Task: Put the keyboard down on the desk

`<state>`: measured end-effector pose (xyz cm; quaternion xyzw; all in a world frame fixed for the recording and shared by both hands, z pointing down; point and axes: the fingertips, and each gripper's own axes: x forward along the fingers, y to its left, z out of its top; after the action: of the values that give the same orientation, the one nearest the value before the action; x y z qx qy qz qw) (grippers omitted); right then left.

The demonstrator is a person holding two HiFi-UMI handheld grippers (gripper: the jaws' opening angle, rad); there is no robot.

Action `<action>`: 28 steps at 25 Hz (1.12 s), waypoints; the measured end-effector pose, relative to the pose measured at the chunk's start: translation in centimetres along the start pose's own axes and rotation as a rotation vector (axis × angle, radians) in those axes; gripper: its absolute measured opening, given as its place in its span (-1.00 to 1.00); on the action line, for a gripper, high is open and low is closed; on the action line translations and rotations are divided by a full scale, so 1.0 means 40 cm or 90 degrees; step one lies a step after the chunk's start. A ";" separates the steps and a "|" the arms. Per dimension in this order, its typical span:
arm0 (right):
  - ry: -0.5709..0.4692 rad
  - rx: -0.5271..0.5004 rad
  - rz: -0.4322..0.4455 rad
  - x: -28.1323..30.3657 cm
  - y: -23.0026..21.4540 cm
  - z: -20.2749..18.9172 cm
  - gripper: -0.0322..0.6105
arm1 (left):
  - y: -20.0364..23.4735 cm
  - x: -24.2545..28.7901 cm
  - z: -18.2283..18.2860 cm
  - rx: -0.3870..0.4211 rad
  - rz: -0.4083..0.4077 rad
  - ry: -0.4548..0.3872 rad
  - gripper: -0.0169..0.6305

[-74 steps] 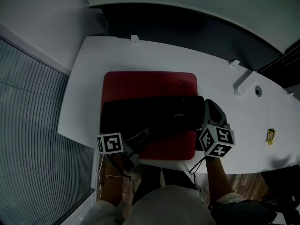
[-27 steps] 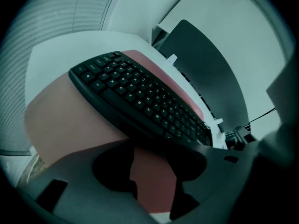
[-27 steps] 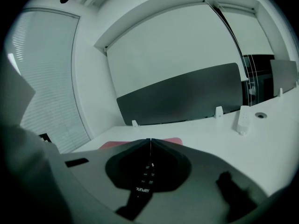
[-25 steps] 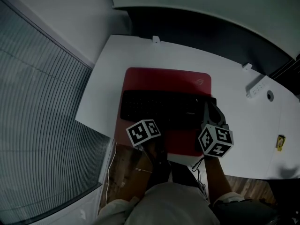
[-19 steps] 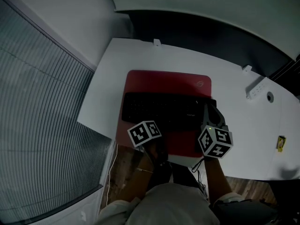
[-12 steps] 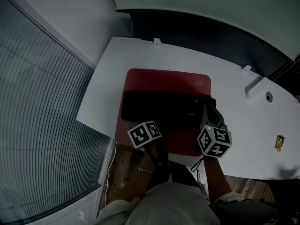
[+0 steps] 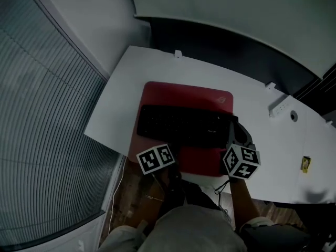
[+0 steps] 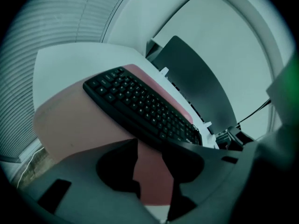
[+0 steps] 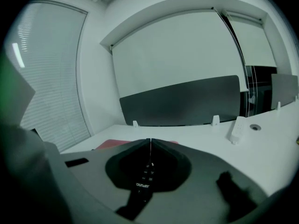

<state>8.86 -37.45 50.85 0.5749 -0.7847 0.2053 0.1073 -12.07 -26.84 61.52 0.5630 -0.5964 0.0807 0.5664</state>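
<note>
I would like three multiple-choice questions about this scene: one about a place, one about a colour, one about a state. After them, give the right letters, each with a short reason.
1. Where does the keyboard lie?
A. in a drawer
B. on the mat
C. on a chair

2. What colour is the mat?
A. green
B. yellow
C. red

3. How do the jaws of the left gripper stand?
A. shut on the keyboard
B. apart, with nothing between them
C. shut on a cable

Answers:
1 B: the head view shows it lying across the mat.
2 C: the mat shows red all around the keyboard.
3 B: the left gripper view shows a gap with only the mat behind it, though the jaws have just been closing somewhat.
</note>
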 end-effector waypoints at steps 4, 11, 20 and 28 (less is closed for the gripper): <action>-0.014 -0.014 0.005 -0.016 0.036 0.031 -0.80 | -0.036 -0.074 0.060 0.091 -0.007 -0.065 -0.43; -0.057 -0.044 0.016 -0.066 0.123 0.101 -0.80 | -0.120 -0.237 0.183 0.257 -0.032 -0.227 -0.46; -0.121 -0.046 -0.031 -0.153 0.153 0.167 -0.80 | -0.153 -0.390 0.279 0.369 -0.049 -0.349 -0.66; -0.126 -0.021 -0.075 -0.253 0.105 0.188 -0.80 | -0.222 -0.502 0.309 0.423 -0.085 -0.435 -0.89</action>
<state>8.59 -31.03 39.20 0.6358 -0.7595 0.1281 0.0504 -18.07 -27.41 37.05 0.7448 -0.6530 0.0405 0.1315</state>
